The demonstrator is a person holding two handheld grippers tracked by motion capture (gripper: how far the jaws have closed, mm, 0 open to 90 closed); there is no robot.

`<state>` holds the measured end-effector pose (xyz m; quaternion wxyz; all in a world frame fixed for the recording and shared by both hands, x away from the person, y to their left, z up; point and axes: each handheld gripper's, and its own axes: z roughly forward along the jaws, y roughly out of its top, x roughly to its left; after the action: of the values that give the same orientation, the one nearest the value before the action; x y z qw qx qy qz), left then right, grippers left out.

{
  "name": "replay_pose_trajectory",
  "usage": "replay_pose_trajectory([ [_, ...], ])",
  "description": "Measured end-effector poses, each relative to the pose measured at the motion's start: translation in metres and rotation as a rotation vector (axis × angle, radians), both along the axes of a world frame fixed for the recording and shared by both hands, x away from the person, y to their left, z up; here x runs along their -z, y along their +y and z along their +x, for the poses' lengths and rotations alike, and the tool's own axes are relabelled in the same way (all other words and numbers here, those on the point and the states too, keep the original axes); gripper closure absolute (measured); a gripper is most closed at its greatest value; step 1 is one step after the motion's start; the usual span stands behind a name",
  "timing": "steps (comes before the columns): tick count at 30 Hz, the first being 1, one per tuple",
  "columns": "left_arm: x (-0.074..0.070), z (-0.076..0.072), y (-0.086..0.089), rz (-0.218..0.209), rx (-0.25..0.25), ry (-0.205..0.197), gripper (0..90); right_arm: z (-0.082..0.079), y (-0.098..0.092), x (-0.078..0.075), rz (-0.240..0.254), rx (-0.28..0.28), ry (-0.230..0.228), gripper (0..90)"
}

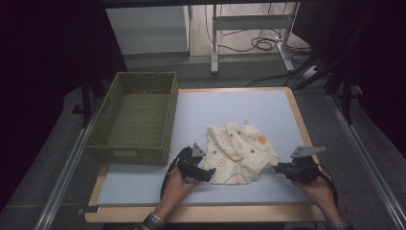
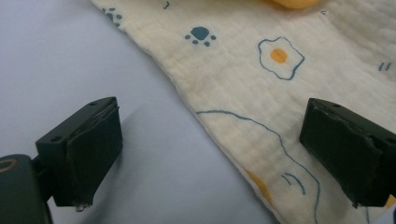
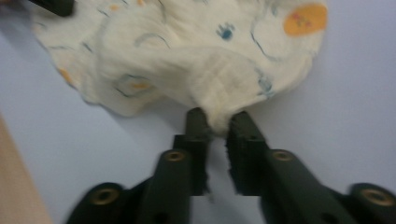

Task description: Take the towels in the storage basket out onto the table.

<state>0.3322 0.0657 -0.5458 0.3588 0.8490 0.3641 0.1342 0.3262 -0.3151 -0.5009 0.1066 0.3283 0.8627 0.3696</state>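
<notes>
We see the cloth (image 1: 241,152) crumpled near-centre on the bench (image 1: 143,184); right claw (image 3: 219,122) pinches its right edge, left claw (image 2: 210,154) gapes open astride its left edge; open bench around.

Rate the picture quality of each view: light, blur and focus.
High view: dim, dark at both sides, yet the cream cloth and green basket read clearly. Left gripper view: sharp and evenly lit, cloth print crisp, a soft shadow beside the left gripper. Right gripper view: smeared by blur, print and jaw edges soft, though the right gripper plainly pinches a fold of cloth.
</notes>
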Motion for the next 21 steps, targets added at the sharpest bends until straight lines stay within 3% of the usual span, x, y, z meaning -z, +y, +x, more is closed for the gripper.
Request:
replay_pose_trajectory([
  [1,0.000,0.000,0.000,0.000,0.000,0.000,5.9,0.000,0.000,0.000,0.000,0.000,0.000,81.7],
  [3,0.000,0.000,0.000,0.001,0.001,0.000,5.9,-0.007,0.004,-0.023,0.014,-0.017,-0.021,84.5],
  [5,0.000,0.000,0.000,0.002,0.001,0.000,5.9,-0.012,0.004,-0.037,0.005,-0.020,-0.036,84.4],
  [6,0.000,0.000,0.000,0.002,0.001,0.000,5.9,-0.012,0.004,-0.037,0.005,-0.020,-0.036,84.4],
  [7,0.000,0.000,0.000,-0.003,-0.001,0.002,5.9,-0.019,0.003,-0.055,-0.001,-0.012,-0.048,82.3],
  [9,0.000,0.000,0.000,-0.001,-0.001,0.004,5.9,-0.022,0.001,-0.063,-0.034,0.018,-0.045,69.7],
  [11,0.000,0.000,0.000,-0.001,0.000,0.005,5.9,-0.022,-0.002,-0.064,-0.068,0.045,-0.050,69.4],
  [16,0.000,0.000,0.000,-0.001,0.000,0.007,5.8,-0.021,-0.013,-0.050,-0.070,0.079,-0.022,66.5],
  [21,-0.004,0.002,0.002,0.002,0.007,0.022,9.2,-0.019,-0.017,-0.037,-0.075,0.094,-0.029,64.2],
])
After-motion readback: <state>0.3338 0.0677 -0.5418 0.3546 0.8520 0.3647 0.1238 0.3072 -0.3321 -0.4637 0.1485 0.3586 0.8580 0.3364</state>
